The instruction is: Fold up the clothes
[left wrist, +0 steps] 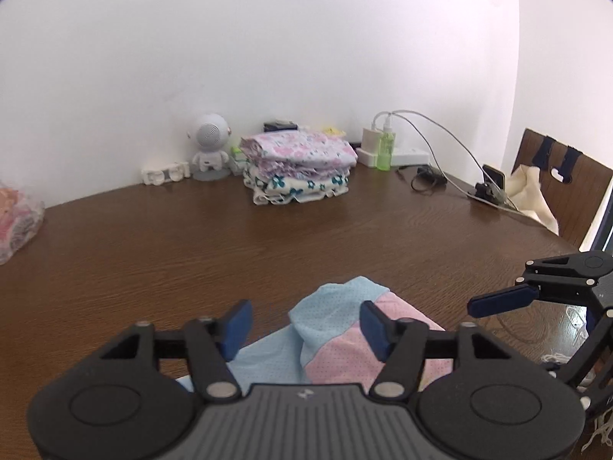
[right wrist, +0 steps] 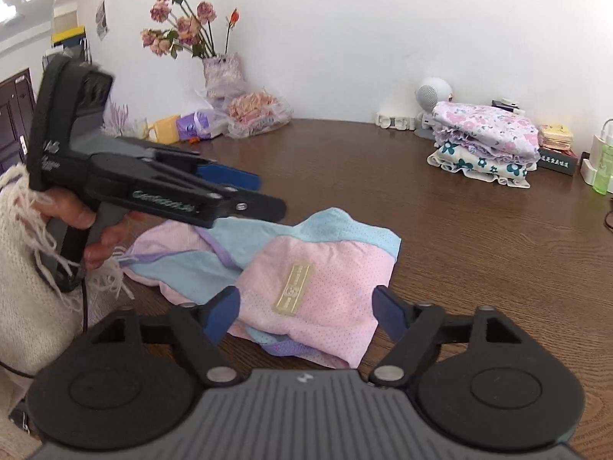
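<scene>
The pink-and-blue garment (right wrist: 306, 280) lies rumpled near the counter's (right wrist: 479, 237) front edge. Both tools, left (left wrist: 304, 326) and right (right wrist: 306, 312), hover spread, holding nothing. Pinching opposite corners should keep folds even.

Pink-and-blue dotted mesh garment (right wrist: 306, 280) with gold label, crumpled, partly folded, lying on brown wooden table (right wrist: 479, 249); stack of folded floral clothes (right wrist: 486, 142) by wall.

The near garment (right wrist: 306, 268) is pink and pale blue with fine dots, lilac trim and a gold label (right wrist: 292, 288). The far folded stack (left wrist: 299, 165) shows pink flowers over teal flowers on white. The counter (left wrist: 345, 230) is dark brown woodgrain.
</scene>
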